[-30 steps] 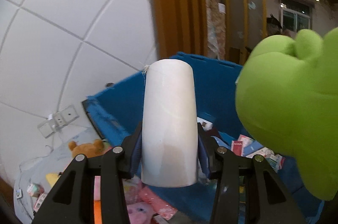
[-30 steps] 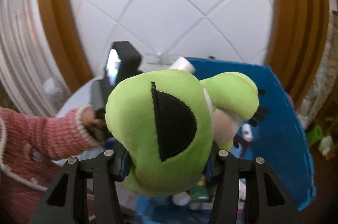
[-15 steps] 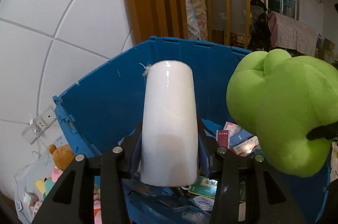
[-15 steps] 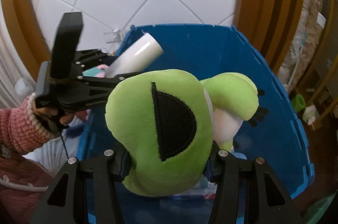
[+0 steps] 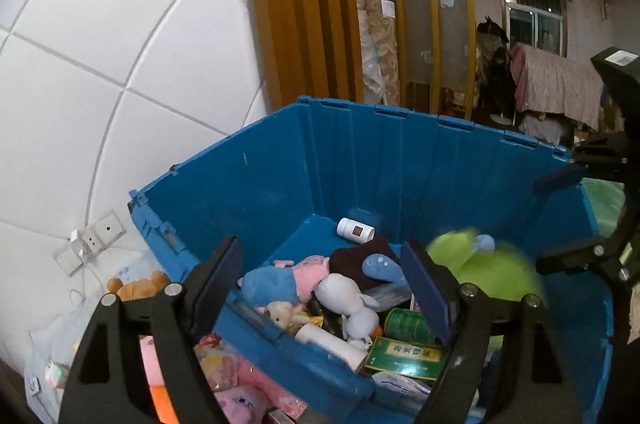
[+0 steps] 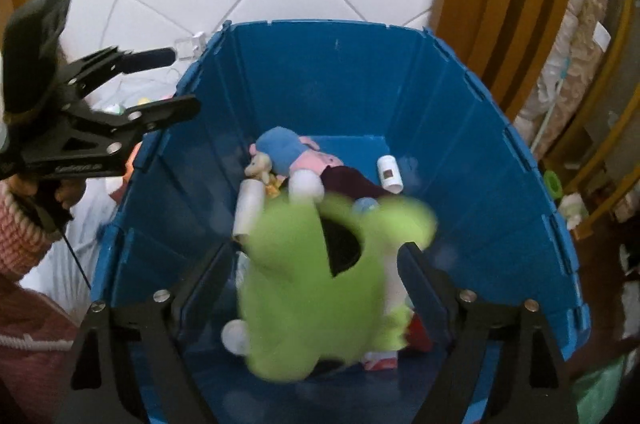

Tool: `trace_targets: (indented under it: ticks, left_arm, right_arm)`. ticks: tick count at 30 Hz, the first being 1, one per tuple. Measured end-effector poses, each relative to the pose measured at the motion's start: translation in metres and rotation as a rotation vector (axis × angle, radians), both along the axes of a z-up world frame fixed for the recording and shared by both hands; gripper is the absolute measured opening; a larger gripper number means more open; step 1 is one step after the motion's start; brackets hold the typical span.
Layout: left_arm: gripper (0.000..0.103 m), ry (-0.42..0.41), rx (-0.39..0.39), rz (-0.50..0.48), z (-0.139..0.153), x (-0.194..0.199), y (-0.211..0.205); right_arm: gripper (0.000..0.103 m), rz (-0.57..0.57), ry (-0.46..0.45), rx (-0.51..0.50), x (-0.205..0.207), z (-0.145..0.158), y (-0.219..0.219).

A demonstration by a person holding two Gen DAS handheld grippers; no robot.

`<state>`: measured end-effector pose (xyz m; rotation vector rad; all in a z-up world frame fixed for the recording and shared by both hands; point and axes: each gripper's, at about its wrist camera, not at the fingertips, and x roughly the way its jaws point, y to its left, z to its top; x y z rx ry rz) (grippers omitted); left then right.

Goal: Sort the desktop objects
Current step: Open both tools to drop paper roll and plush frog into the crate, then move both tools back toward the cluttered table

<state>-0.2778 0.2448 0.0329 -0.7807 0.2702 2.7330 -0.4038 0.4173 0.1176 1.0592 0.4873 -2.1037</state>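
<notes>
My left gripper (image 5: 320,252) hangs over the near rim of the blue bin (image 5: 360,163), its jaws opening with nothing between them. The white roll (image 5: 332,342) lies inside the bin among the toys, also seen from the right wrist as the white roll (image 6: 250,207). My right gripper (image 6: 316,252) points down into the bin (image 6: 320,75), jaws opening. The green plush toy (image 6: 320,284) is a blur between its pads, free of them and dropping. From the left wrist the green plush (image 5: 492,264) blurs below the right gripper (image 5: 560,220). The left gripper (image 6: 180,79) shows at upper left.
The bin holds a blue-and-pink plush (image 5: 280,280), a white bottle (image 5: 355,228), a green can (image 5: 408,324) and boxes. More plush toys (image 5: 136,288) lie outside it by the white wall. A hand in a pink sleeve (image 6: 20,240) holds the left gripper.
Both grippers have opened. The white roll has left the left gripper and lies in the bin. The green plush has slipped out of the right gripper, which has sunk toward the bin.
</notes>
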Motion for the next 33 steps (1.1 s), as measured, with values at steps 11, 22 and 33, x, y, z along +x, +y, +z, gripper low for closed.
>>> trace_targets:
  ticks: [11, 22, 33]
  left_arm:
    - [0.081, 0.001, 0.025, 0.070, -0.010, 0.052, -0.059]
    - [0.081, -0.053, 0.017, 0.275, -0.068, 0.108, -0.190]
    - [0.081, -0.217, -0.020, 0.431, -0.147, 0.154, -0.314]
  right_arm:
    - [0.088, 0.082, -0.022, -0.067, 0.035, 0.018, -0.042]
    - [0.089, 0.219, -0.033, -0.088, 0.103, 0.023, -0.114]
    - [0.089, 0.316, -0.057, -0.022, 0.167, -0.019, -0.180]
